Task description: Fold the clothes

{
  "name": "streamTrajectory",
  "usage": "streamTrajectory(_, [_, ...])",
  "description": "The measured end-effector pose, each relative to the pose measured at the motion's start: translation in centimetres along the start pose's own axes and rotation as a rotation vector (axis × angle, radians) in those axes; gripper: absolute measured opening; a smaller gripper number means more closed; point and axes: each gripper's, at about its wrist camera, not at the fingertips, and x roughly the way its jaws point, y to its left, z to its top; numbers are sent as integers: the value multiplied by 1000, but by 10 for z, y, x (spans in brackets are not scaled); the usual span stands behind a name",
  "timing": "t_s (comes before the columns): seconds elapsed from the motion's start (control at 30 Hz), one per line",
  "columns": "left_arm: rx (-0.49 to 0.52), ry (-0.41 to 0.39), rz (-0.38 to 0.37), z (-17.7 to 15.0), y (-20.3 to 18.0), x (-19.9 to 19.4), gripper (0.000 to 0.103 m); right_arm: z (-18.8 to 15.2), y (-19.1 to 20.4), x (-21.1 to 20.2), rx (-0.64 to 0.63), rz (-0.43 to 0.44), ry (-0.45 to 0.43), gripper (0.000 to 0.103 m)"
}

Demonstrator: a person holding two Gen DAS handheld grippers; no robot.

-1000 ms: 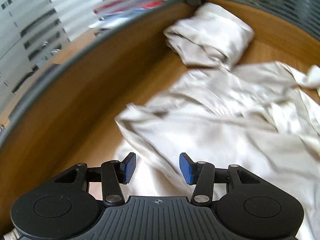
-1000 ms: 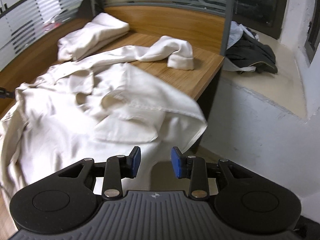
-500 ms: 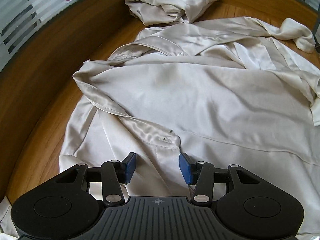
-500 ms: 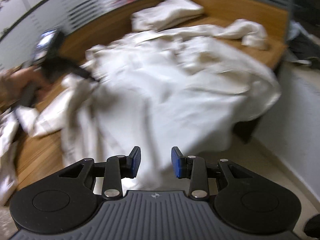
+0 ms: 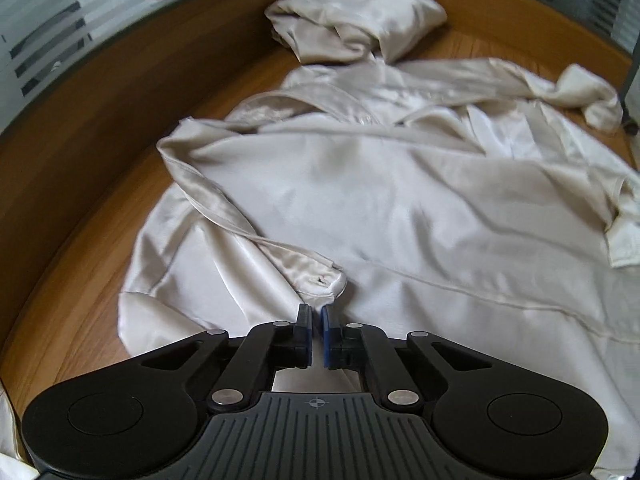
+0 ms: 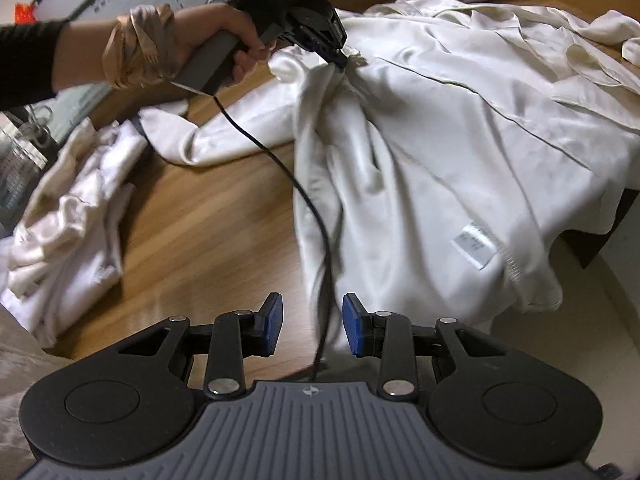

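The left gripper [image 6: 340,58] pinches a fold of the cream shirt [image 6: 460,140] on the wooden table [image 6: 208,216], while the right gripper [image 6: 312,330] hangs with jaws apart, empty

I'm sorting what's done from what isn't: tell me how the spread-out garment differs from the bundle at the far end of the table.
The spread-out garment lies open and rumpled over much of the table; the bundle is gathered compactly near the far wall. The left gripper, whose jaws have just been closing, pinches the spread-out garment's edge; nothing touches the bundle. Both are pale cream, satiny fabric.
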Motion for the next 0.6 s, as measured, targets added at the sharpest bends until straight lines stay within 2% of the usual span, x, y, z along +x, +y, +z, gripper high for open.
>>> streamTrajectory(0.13, [-36,-27,-13,2,15,-14,6,-6,1,-12,112,92,-59,38])
streamTrajectory(0.2, [-64,-31,-25,3,22,-18,7,-9,3,-15,145,100,-78,39])
streamTrajectory(0.23, [-80,-32,-30,3,26,-20,6,-10,4,-15,152,84,-84,39])
streamTrajectory(0.4, [-122,-51,-48,0,37,-30,6,-18,10,6,104,-134,-36,39])
streamTrajectory(0.5, [-126,-78,-48,0,40,-38,2,-22,15,22,39,-183,-11,38])
streamTrajectory(0.53, [-125,-92,-46,0,41,-41,2,-23,18,26,11,-203,-9,36])
streamTrajectory(0.57, [-125,-107,-43,1,42,-45,2,-23,21,28,-15,-230,-11,24])
streamTrajectory(0.6, [-130,-118,-42,2,43,-48,2,-22,23,31,-37,-257,-12,4])
